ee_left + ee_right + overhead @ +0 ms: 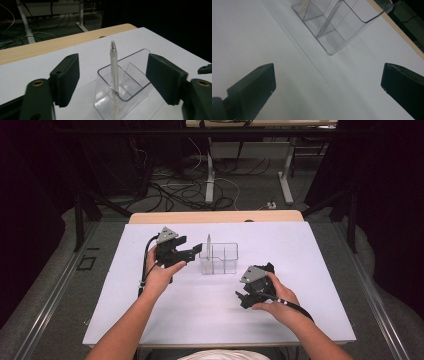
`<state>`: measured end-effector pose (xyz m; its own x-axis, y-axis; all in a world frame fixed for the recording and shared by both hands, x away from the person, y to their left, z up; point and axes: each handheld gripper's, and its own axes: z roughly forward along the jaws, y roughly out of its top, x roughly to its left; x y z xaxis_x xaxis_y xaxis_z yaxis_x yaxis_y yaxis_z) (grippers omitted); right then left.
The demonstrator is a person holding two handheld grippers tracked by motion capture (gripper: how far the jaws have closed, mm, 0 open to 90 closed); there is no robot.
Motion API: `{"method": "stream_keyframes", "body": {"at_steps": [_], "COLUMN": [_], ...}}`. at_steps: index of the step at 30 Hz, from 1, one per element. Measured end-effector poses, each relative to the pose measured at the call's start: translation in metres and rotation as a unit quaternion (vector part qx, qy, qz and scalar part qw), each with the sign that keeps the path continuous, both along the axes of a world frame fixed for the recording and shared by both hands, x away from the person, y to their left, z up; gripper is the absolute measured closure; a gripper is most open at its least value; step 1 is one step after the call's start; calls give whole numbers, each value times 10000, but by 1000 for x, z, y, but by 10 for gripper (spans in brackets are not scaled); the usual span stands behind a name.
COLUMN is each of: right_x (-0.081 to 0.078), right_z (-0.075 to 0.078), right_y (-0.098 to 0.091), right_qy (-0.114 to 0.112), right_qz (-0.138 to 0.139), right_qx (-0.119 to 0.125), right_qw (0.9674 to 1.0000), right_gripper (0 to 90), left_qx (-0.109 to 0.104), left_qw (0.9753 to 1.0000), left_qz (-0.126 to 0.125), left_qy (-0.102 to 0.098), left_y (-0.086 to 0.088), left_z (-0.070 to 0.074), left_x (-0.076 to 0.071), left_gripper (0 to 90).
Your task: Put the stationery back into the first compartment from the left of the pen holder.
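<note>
**Pen standing in a clear organiser, both grippers empty**

A dark, cable-strewn room surrounds the white matte worktop [210, 315]. At its centre sits a clear plastic divided organiser [219, 258]; a frosted translucent pen with a silver tip [114, 65] stands upright in its left compartment. The left gripper [192, 253], jaws wide and empty, frames the pen. To grasp, centre on the slim, slippery barrel above the rim. The right gripper [241, 298] rests near-right, jaws wide, empty.

Lit evenly from overhead, tabletop [150, 310] bright white against black surroundings at 3 and 9 o'clock. Cast only faint shadows. Blurred the near tongs [113, 82] softly; showed mild glare on clear organizer [337, 27].
</note>
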<state>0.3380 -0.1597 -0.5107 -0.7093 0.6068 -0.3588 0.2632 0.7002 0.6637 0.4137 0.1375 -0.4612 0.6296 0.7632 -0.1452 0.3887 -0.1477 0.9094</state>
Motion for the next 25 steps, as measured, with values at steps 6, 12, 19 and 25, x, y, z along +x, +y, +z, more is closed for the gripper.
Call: {"method": "stream_keyframes", "body": {"at_steps": [6, 12, 19, 25], "right_x": [0, 1, 2, 3], "right_z": [0, 0, 0, 0], "right_y": [0, -2, -4, -6], "right_qy": [2, 25, 30, 44], "right_qz": [-19, -30, -42, -128], "right_qx": [15, 40, 65, 104], "right_qw": [10000, 10000, 10000, 9999], "right_gripper": [0, 0, 0, 0], "left_qx": [59, 124, -69, 103], "left_qw": [9999, 9992, 9978, 9972], "left_qz": [29, 258, 442, 561], "left_qy": [92, 266, 500, 489], "left_y": [20, 40, 61, 74], "left_z": [5, 5, -3, -9], "left_x": [-7, -16, -26, -34], "left_gripper": [209, 191, 73, 1]}}
